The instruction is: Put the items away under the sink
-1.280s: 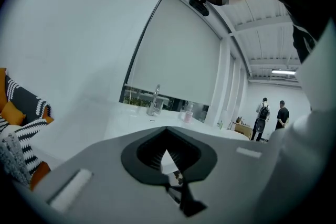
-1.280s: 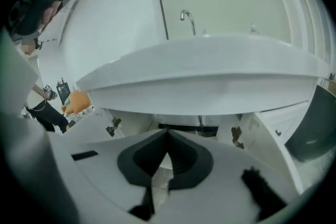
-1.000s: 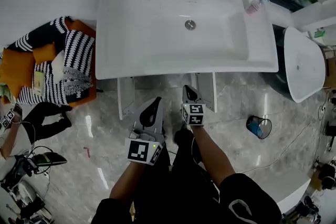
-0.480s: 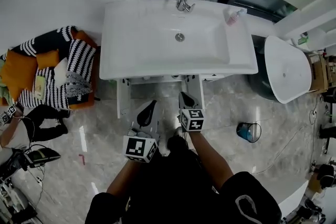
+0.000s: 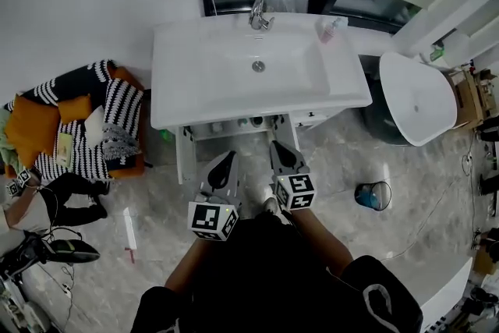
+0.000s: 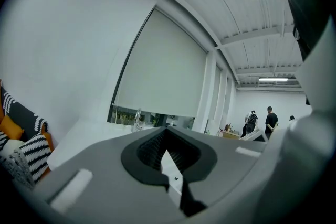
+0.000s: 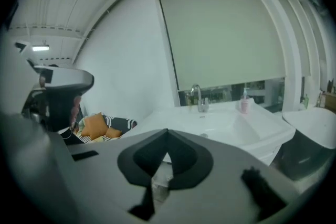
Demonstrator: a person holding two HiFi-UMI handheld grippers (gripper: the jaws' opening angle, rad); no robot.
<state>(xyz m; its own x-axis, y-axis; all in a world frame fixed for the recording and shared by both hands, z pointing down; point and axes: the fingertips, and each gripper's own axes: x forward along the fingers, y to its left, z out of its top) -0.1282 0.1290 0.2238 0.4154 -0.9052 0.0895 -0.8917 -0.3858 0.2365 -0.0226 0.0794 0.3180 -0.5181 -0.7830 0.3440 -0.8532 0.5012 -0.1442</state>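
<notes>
The white sink (image 5: pixel 203 82) with its faucet (image 5: pixel 260 14) and a pink soap bottle (image 5: pixel 327 29) stands against the wall. The cabinet below it is open, its doors (image 5: pixel 184 156) swung out, and several small items (image 5: pixel 242 123) show on the shelf inside. My left gripper (image 5: pixel 226 158) and right gripper (image 5: pixel 279 146) hover side by side in front of the open cabinet, both shut with nothing held. In the left gripper view the left gripper (image 6: pixel 167 131) points level at the sink's edge. In the right gripper view the right gripper (image 7: pixel 167 134) points slightly down at the sink (image 7: pixel 220 126).
A seat with striped and orange cushions (image 5: pixel 86 121) stands left of the sink. A white tub (image 5: pixel 417 97) is at the right, and a blue bin (image 5: pixel 372 195) sits on the marble floor. A white stick (image 5: pixel 129 228) lies on the floor at the left, near a seated person (image 5: pixel 47 191).
Both grippers have risen, the right one more. The view has pulled back from the sink, and the items inside the open cabinet have come into sight.
</notes>
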